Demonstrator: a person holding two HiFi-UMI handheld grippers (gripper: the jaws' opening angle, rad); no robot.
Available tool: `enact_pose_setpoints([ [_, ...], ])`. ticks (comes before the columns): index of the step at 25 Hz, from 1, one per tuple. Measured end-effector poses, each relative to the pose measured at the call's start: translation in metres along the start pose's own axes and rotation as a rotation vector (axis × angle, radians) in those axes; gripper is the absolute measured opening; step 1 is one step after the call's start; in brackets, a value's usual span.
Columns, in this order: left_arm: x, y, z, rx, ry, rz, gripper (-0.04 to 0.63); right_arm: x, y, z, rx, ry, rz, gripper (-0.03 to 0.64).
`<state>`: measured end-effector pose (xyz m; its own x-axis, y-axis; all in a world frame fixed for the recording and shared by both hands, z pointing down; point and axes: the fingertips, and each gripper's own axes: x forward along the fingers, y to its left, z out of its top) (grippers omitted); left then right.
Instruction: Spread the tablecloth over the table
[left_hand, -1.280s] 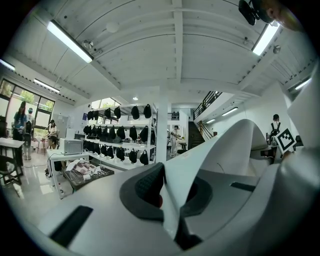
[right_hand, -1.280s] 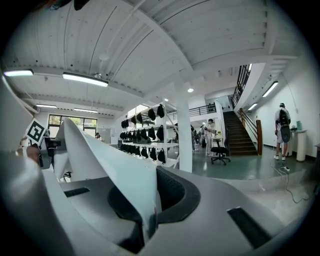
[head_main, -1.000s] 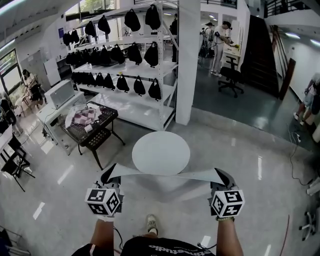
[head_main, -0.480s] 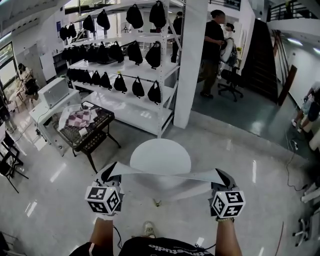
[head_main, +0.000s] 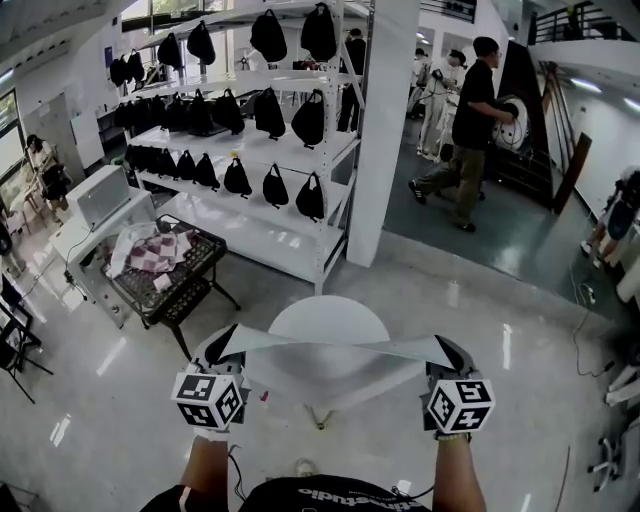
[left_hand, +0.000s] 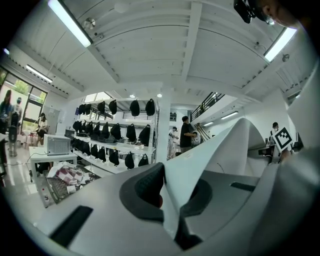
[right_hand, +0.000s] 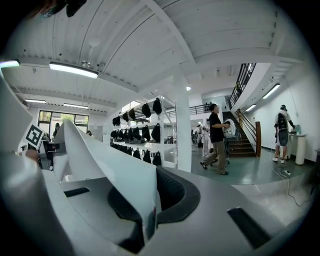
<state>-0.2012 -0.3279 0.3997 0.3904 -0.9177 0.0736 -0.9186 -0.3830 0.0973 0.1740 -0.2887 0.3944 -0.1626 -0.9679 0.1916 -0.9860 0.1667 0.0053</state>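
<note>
I have the cloth (head_main: 330, 348) by both ends of one edge. My left gripper (head_main: 220, 347) is clamped on one corner and my right gripper (head_main: 450, 352) on the other. In each gripper view a thin white fold sits between the jaws, which are nearly together with only fabric between them.

The cloth is up in the air, its held edge stretched between the two grippers with a slight dip in the middle and the rest hanging below. It sits on my side of the round worktop (head_main: 330, 312) and hides the near rim. As far as I can tell it is not lying on the top yet.

I judge it light and thin, and soft enough to drape. The corners rise in clean peaks above the jaws rather than flopping over, so it has a little body, and the surface may be smooth and slick. That makes the corners the right places to hold, with a deep bite so the fabric cannot creep out under tension.

I would want the grippers wide apart so the edge reads straight. A sheet this light should catch air and float, so slow carrying suits it. On a round top it will need centring, or it will hang unevenly and slide off.
</note>
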Motion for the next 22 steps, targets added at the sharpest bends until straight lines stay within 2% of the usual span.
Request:
enact_pose_setpoints([
  [4,0.020,0.018,-0.003,-0.025,0.002,-0.037,0.021,0.020,0.004,0.002,0.014,-0.007,-0.026,0.026],
  [13,0.046,0.040,-0.007,-0.179,-0.025,-0.137,0.025,0.044,0.012,0.005,0.064,-0.029,-0.041,0.026],
  [16,0.053,0.041,-0.007,-0.172,-0.017,-0.148,0.025,0.050,0.008,0.004,0.080,-0.029,-0.044,0.027],
  [22,0.071,0.045,0.001,-0.117,0.003,-0.132,0.025,0.065,-0.001,0.011,0.046,-0.033,-0.050,0.026],
])
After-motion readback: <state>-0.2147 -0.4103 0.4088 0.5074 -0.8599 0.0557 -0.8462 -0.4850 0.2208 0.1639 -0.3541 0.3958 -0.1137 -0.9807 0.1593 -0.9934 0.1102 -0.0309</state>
